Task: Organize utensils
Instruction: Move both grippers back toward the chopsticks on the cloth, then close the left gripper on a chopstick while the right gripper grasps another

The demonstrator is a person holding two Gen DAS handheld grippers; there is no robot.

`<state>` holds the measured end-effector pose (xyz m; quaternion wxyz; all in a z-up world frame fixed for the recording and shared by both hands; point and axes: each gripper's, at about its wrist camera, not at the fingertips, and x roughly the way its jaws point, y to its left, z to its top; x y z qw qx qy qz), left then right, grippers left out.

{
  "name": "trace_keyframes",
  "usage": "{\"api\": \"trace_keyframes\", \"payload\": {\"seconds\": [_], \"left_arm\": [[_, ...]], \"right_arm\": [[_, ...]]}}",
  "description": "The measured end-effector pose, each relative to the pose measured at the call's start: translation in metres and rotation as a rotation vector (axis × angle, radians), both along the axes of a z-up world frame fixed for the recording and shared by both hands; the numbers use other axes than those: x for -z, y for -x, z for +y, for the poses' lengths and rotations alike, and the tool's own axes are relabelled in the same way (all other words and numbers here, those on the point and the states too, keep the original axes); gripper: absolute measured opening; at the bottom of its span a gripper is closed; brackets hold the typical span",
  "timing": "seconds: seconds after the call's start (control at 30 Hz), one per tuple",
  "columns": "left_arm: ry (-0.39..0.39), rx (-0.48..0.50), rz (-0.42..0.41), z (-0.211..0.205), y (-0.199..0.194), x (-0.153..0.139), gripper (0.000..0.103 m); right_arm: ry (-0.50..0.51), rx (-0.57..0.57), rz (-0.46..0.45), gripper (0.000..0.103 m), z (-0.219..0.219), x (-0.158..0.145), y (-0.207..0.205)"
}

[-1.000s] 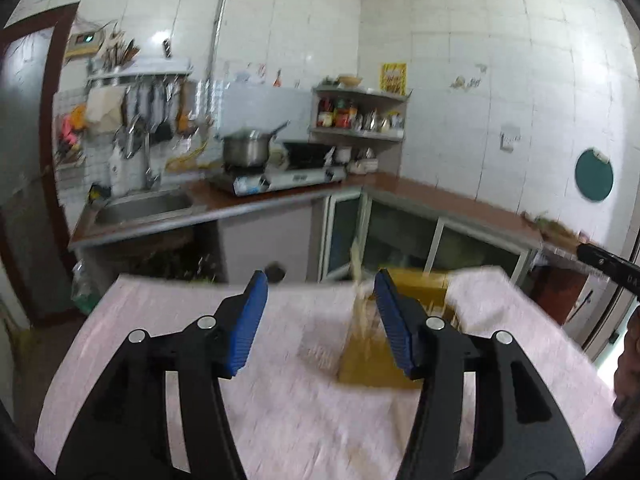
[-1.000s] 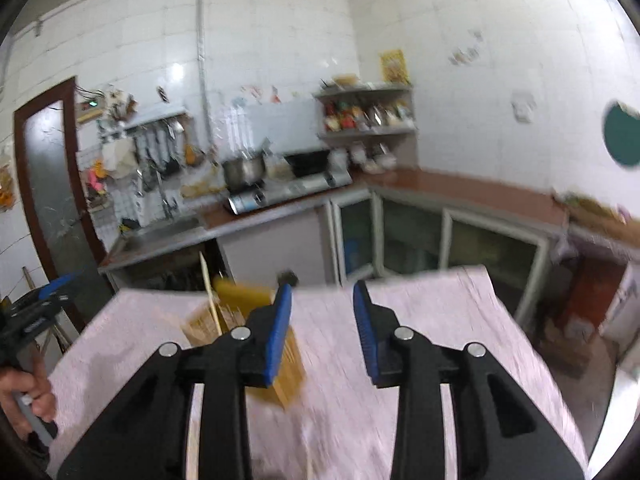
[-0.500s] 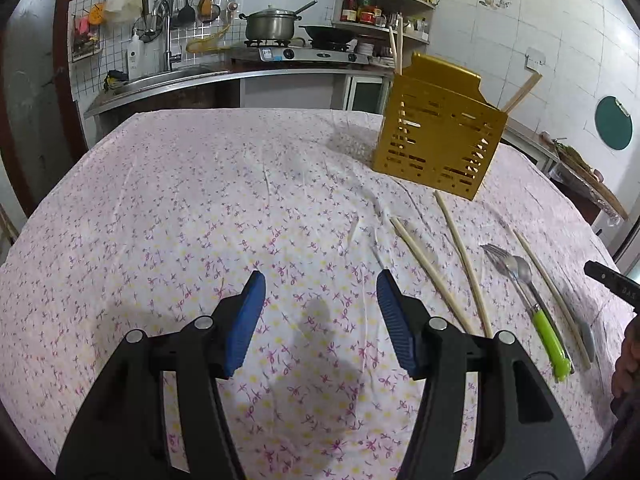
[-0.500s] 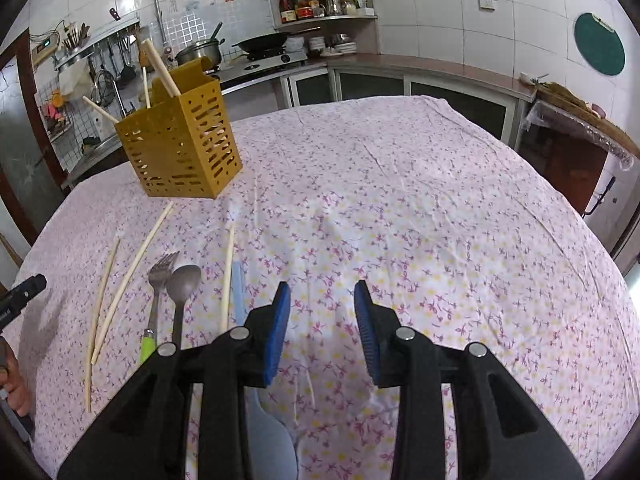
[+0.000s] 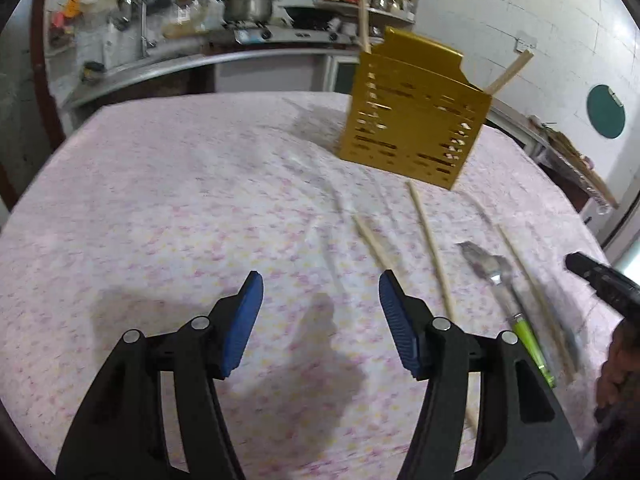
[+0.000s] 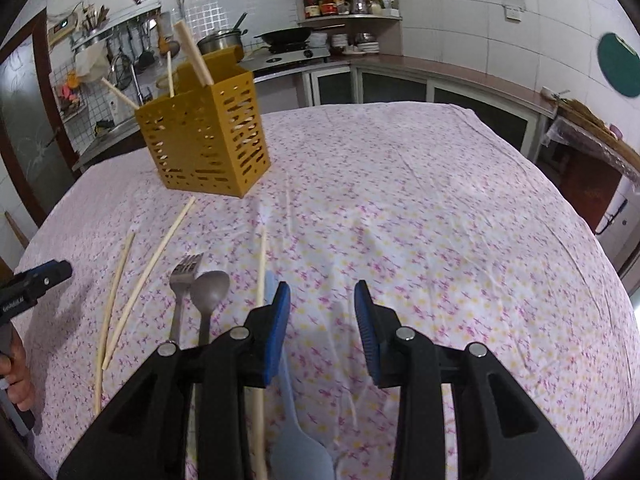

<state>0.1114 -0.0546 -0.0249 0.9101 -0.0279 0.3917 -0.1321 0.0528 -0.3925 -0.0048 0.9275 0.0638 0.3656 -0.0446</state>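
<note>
A yellow slotted utensil holder (image 5: pixel 412 132) (image 6: pixel 204 140) stands on the flowered tablecloth with several chopsticks (image 6: pixel 194 52) sticking out of it. Loose chopsticks (image 5: pixel 430 244) (image 6: pixel 160 248), a fork (image 6: pixel 182 280) with a green handle (image 5: pixel 528 344), a spoon (image 6: pixel 208 288) and a pale blue spatula (image 6: pixel 296 440) lie in front of it. My left gripper (image 5: pixel 320 280) hovers over bare cloth left of these; its jaws are opening with nothing between them. My right gripper (image 6: pixel 322 288) is open and empty, just right of one chopstick (image 6: pixel 262 264) and the spatula.
The tablecloth (image 6: pixel 440 220) covers the whole table. Behind it runs a kitchen counter (image 6: pixel 460 76) with a stove, pots and a corner shelf; a sink and hanging tools are at the back left. A hand (image 6: pixel 16 376) shows at the left edge.
Both grippers have come down and tipped from facing the kitchen to facing the table, closing in on the loose utensils. The left jaws stand a little wider.
</note>
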Motion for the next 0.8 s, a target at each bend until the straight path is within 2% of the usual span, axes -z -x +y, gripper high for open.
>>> {"api": "trace_keyframes", "payload": {"seconds": [0.23,0.4,0.47,0.7,0.8], "left_arm": [[-0.035,0.020,0.038,-0.030,-0.025,0.000,0.059],[-0.033,0.028,0.109,-0.044,-0.048,0.014,0.057],[-0.049,0.038,0.120,-0.049,-0.053,0.019,0.051],[-0.095,0.050,0.148,-0.065,-0.071,0.031,0.048],[-0.098,0.057,0.142,-0.070,-0.077,0.032,0.036]], "right_arm": [[0.027,-0.063,0.045,0.034,0.018,0.003,-0.023],[0.026,-0.085,0.075,0.034,0.025,0.009,-0.042],[0.022,-0.094,0.084,0.034,0.026,0.010,-0.048],[0.021,-0.140,0.143,0.033,0.040,0.017,-0.084],[0.015,-0.143,0.200,0.032,0.043,0.030,-0.098]]}}
